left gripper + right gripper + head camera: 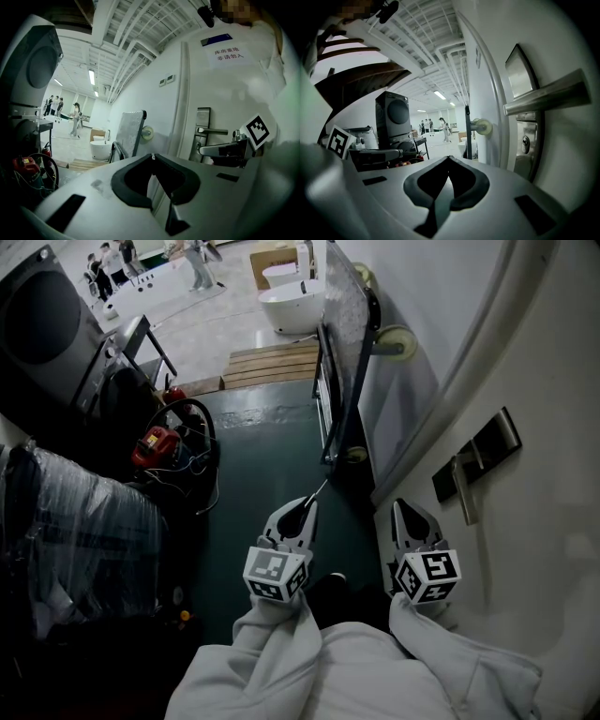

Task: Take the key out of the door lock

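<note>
The white door (pixel 544 521) stands at my right, with a dark lock plate (pixel 478 451) and a metal lever handle (pixel 466 488). In the right gripper view the handle (pixel 546 96) juts out above a lock cylinder (pixel 526 143); I cannot make out a key in it. The left gripper view shows the plate (pixel 202 136) and handle (pixel 213 131) farther off. My left gripper (pixel 305 507) is held close in front of my body, jaws shut, tips meeting (pixel 152 156). My right gripper (pixel 405 510) hangs beside the door below the handle, jaws shut with nothing between them (pixel 448 158).
A grey panel on a wheeled cart (pixel 342 324) leans along the wall ahead. Beyond it are a white tub (pixel 292 301) and a wooden pallet (pixel 272 365). At left stand a red tool with cables (pixel 155 444), a plastic-wrapped bundle (pixel 66 521) and a big dark machine (pixel 42 324). People stand far off.
</note>
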Available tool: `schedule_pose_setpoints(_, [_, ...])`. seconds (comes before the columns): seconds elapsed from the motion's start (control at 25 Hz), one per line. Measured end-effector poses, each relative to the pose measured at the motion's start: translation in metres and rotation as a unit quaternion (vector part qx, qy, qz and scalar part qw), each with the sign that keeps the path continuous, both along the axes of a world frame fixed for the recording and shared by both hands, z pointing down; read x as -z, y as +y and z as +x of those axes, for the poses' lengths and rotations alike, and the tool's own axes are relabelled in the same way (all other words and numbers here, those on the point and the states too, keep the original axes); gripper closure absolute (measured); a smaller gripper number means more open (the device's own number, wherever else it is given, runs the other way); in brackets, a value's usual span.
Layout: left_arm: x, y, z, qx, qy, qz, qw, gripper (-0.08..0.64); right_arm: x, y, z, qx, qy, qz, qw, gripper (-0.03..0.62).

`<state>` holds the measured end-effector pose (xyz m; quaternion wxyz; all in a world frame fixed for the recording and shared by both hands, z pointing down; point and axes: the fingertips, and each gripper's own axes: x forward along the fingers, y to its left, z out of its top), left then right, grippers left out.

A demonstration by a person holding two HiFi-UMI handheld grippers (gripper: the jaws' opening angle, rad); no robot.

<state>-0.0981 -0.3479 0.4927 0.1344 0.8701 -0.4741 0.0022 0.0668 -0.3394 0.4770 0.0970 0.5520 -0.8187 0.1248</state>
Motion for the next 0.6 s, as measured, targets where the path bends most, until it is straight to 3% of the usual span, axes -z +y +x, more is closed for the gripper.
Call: schedule_pose_setpoints(0.6, [-0.0054,-0.0051,0.0104,-0.014,-0.001,-0.011,0.9998,0.534,-0.0033,0.0005,0.0003,-0.010,-0.003,-0.004,1.000,0.541])
